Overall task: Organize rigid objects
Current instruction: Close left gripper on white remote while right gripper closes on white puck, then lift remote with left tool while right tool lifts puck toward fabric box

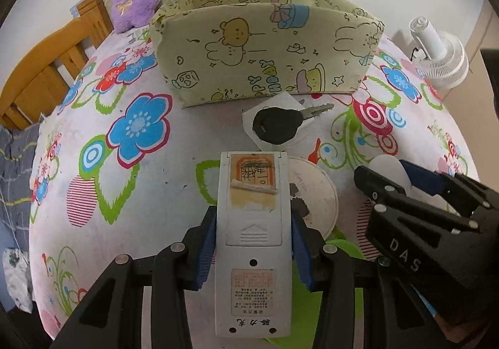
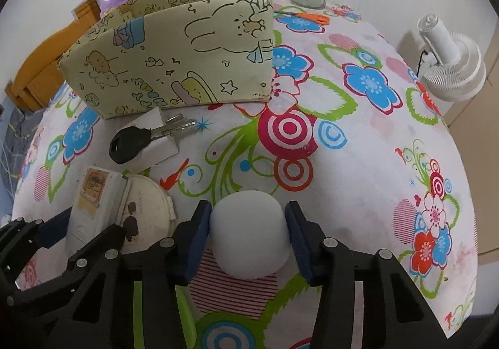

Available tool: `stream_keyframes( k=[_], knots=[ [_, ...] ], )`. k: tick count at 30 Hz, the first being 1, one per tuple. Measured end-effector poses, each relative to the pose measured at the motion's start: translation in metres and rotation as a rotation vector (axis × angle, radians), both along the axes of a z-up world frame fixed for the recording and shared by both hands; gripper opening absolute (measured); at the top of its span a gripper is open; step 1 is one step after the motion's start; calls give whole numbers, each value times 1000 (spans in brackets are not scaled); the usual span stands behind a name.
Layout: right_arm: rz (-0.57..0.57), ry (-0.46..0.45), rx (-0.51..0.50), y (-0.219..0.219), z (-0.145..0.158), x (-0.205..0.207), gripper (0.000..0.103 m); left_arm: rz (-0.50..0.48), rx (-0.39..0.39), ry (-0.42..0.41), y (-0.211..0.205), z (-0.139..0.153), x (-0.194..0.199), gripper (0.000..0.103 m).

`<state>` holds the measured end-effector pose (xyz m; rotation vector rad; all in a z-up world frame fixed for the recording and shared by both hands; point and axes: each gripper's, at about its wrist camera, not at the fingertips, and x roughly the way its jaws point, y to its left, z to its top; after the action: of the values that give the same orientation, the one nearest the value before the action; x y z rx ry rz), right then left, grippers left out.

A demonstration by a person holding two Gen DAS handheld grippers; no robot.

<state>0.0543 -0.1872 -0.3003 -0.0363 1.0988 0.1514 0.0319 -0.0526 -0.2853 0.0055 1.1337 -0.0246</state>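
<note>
- Grip first: left hand-held gripper [image 1: 253, 243] is clamped on the sides of a grey remote control [image 1: 252, 243], which is face down with its battery cover up. The blue pads hold it around mid-body, the far end reaching toward the fabric bin.
- Right hand-held gripper [image 2: 248, 238] is closed on a white egg-shaped object [image 2: 248, 238], its pads pressed to either side of the rounded form, low over the flowered tablecloth [image 2: 358, 137].
- Smooth curved sides make the white object the likelier slip: a tilt on the lift could let it squirt out of the pads and roll across the table toward the edge.
- Under or just behind the remote lies a round cream lid [image 1: 315, 193] with dark stains. Whether they touch cannot be told, but a low drag could scrape the remote across the lid.
- Both grippers work close together, the right one showing just beside the left in the left wrist view. Lifting at once toward the same bin risks a knock that loosens either hold.
- Beyond them a black-headed key [image 1: 277, 126] rests on a white card [image 1: 249, 118], directly in the path to the patterned fabric bin [image 1: 268, 46]. A low carry could sweep it aside.
- The bin's soft wall stands high, so a shallow approach could catch its rim and tip it.
</note>
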Motion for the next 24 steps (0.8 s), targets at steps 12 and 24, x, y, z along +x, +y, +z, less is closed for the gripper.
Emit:
stream_keyframes(
  k=[12,24],
  knots=[
    [-50,-19,1,-2,22,-8,52,-17,-27,-29,4,22,2,45],
    [-58,-93,-2,0,70,-11,52,-63,-32,-97,6,65,3,45]
  ],
)
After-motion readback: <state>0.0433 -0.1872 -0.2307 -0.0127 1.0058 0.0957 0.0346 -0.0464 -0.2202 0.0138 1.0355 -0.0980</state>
